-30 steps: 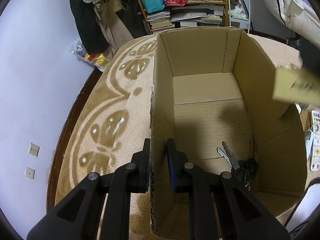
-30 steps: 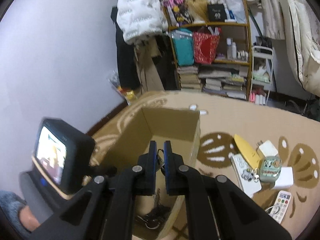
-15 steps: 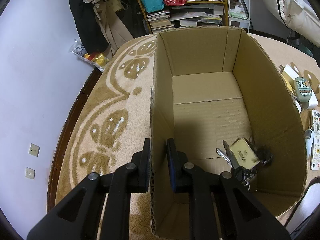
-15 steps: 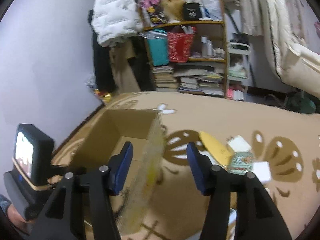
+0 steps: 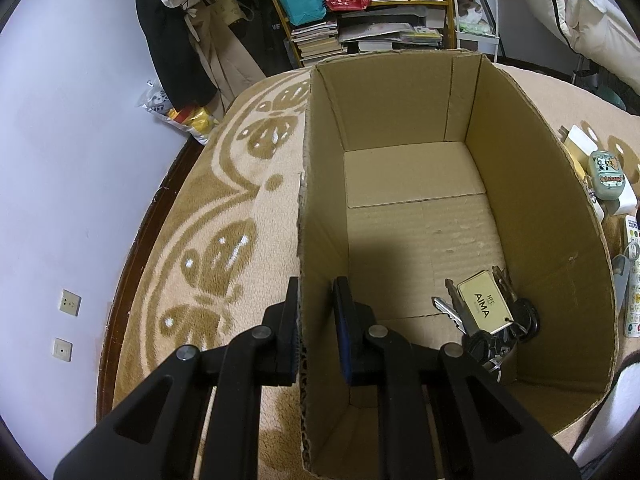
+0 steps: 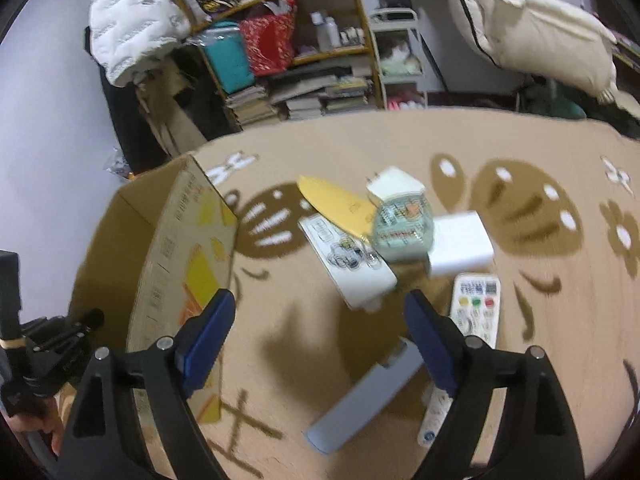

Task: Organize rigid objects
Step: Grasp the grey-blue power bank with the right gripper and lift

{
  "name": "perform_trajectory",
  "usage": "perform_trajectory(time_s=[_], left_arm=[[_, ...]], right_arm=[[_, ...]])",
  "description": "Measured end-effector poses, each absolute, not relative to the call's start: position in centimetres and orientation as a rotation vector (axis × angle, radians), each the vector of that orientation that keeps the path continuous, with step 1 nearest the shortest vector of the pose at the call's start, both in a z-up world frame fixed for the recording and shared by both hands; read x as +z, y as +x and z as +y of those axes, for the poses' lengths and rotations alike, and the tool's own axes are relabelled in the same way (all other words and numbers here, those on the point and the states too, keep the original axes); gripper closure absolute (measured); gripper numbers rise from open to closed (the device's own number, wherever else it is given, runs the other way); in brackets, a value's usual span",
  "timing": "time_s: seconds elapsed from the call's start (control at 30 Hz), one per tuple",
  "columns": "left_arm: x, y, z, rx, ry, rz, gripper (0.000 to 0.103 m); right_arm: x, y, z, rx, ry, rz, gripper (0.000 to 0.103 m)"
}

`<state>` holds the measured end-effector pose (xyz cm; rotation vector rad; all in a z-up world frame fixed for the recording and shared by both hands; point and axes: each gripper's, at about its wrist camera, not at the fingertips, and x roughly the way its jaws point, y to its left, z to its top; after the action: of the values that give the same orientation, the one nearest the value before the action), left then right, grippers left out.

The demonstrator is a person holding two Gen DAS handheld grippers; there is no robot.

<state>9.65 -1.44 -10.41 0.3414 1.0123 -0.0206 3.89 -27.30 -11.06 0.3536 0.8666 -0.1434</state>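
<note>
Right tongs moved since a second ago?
Yes. The right tongs swung right, off the cardboard box, and now sit over the rug, jaws opening and empty.

My left camera looked steeply down, close into the cardboard box (image 5: 404, 128); my right camera looked down across the rug (image 6: 520, 152). Both shared box, bookshelf (image 6: 304, 60).
</note>
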Motion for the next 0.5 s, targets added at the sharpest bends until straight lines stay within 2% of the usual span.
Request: perform_trajectory(time_s=[0.5], left_arm=[[-10.3, 9.6, -1.6, -0.016, 0.353, 1.014, 0.088]], right_arm=[[-16.3, 2.8, -27.9, -0.253, 0.392, 1.086, 0.014]])
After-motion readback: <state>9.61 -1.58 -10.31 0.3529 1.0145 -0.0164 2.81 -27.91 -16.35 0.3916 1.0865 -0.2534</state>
